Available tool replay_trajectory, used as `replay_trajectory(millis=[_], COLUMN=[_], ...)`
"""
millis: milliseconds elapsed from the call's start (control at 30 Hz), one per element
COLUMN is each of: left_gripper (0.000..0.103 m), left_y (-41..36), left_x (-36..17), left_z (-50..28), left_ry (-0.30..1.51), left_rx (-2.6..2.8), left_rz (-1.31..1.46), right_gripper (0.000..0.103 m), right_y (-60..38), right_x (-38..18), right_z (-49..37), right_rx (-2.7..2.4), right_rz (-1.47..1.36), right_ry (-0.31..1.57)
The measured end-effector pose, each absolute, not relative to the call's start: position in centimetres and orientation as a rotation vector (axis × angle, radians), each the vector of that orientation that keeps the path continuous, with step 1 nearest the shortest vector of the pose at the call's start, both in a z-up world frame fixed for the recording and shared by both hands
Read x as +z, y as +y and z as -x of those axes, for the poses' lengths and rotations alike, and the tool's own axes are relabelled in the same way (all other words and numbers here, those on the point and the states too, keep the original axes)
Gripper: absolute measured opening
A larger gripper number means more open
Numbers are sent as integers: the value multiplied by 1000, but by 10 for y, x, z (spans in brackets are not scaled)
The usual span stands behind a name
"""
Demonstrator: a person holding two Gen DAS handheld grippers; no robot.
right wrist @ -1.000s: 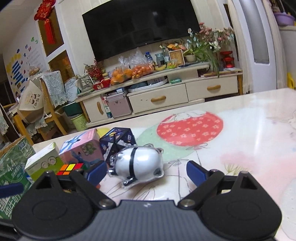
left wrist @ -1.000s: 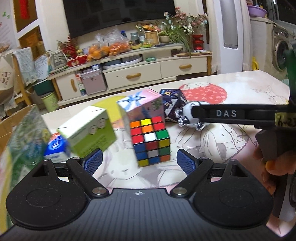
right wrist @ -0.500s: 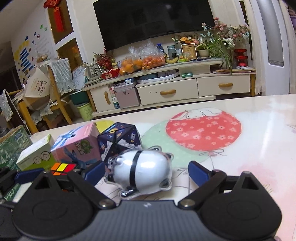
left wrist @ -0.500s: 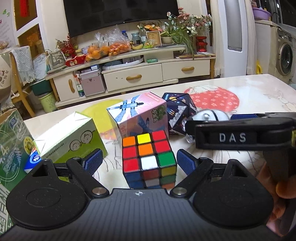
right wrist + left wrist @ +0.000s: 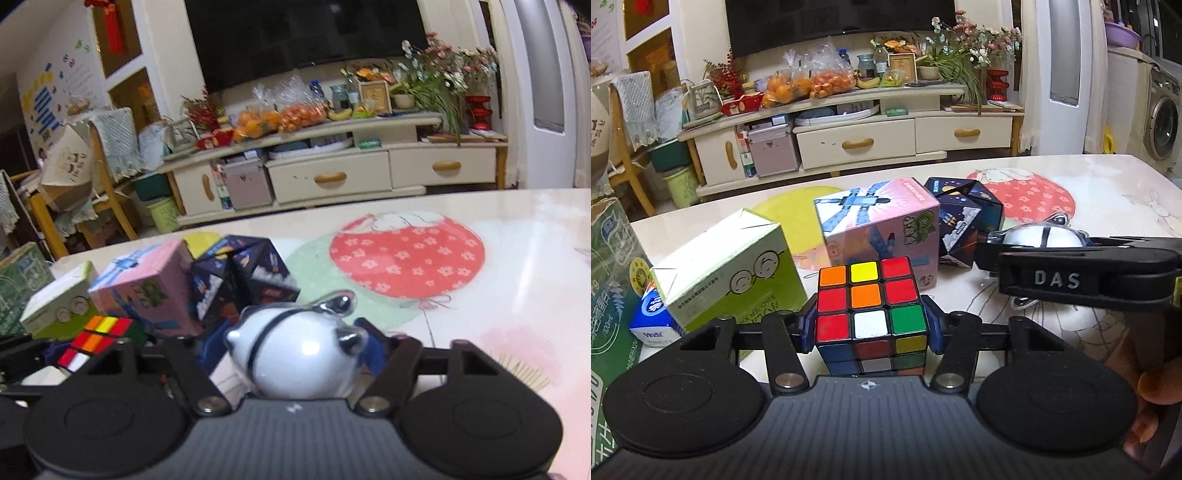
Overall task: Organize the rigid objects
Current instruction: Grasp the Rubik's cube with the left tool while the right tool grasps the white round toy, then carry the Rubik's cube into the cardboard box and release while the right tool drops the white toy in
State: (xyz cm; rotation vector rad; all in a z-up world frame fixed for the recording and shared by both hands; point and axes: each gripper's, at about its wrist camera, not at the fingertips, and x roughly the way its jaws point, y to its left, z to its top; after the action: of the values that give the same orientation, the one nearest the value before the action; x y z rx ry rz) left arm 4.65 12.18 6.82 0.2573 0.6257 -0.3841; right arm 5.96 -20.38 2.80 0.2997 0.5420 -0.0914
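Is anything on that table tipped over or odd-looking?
Yes. The pink box sits tilted among the others, one corner raised. The green box leans too. Nothing is spilled or broken.

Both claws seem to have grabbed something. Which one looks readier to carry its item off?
Left, probably. The left gripper squarely clamps the Rubik's cube; the right gripper holds a rounded white panda toy, a likely slipperier grip.

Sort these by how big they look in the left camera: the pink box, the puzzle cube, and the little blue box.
1. Pink box
2. Puzzle cube, almost as big, but it is nearer the camera
3. Little blue box, partly hidden
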Motion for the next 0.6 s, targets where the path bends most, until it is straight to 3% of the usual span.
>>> replay_trajectory(millis=[600], left_gripper=[66], left_y=[131], left_x=[74], left_z=[-24], left_ry=[688], left_rx=[-354], left_rz=[-162], right_gripper=[70], right_y=[-192], right_x=[28], right_z=[-26], right_rx=[-146], right_rz=[-274], right_ry=[534])
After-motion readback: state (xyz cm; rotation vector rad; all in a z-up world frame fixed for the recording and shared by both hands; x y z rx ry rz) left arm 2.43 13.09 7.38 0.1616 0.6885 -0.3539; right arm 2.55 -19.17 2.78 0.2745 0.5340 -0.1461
